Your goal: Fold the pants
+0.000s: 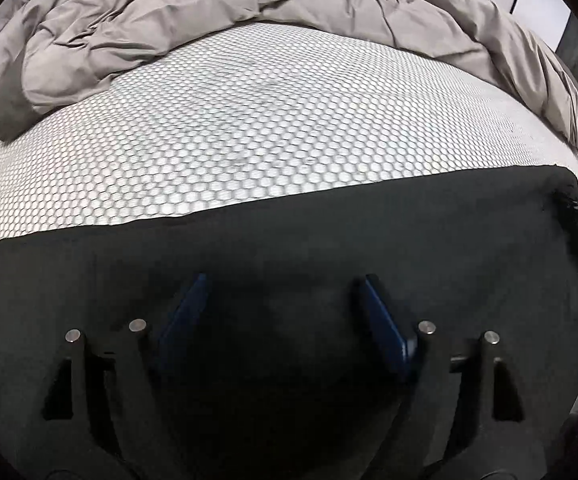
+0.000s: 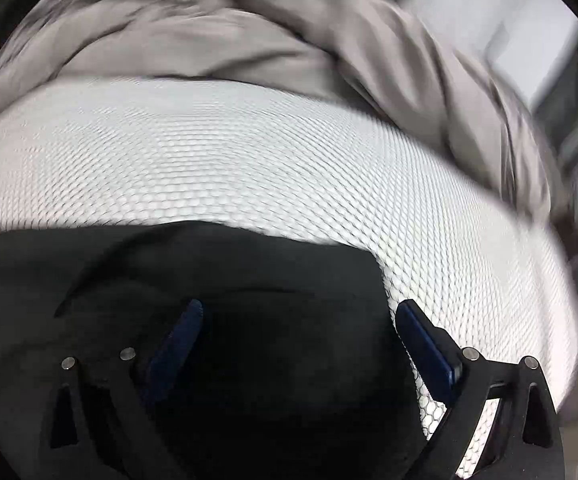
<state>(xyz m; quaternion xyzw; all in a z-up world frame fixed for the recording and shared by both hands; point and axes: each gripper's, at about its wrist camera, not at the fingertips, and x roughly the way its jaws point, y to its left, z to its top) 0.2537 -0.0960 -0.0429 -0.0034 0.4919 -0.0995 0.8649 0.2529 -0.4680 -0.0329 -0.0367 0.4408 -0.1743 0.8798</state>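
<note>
Blue pads of the left gripper point(image 1: 281, 284) stand apart, holding nothing, over the black pants point(image 1: 289, 240), whose long axis runs across the near edge of the mattress point(image 1: 249, 140). The right gripper point(image 2: 299, 308), likewise released, straddles the pants' right end and looks nearer for lifting it. Grey duvet point(image 1: 129, 20) is bunched at the far edge.

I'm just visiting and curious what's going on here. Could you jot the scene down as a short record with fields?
surface: white honeycomb-pattern mattress
garment: dark pants spread flat at the near edge
bedding: grey duvet bunched at the far side
left gripper: jaws apart over the pants, nothing gripped
right gripper: jaws apart over the pants' edge, nothing gripped; view blurred
</note>
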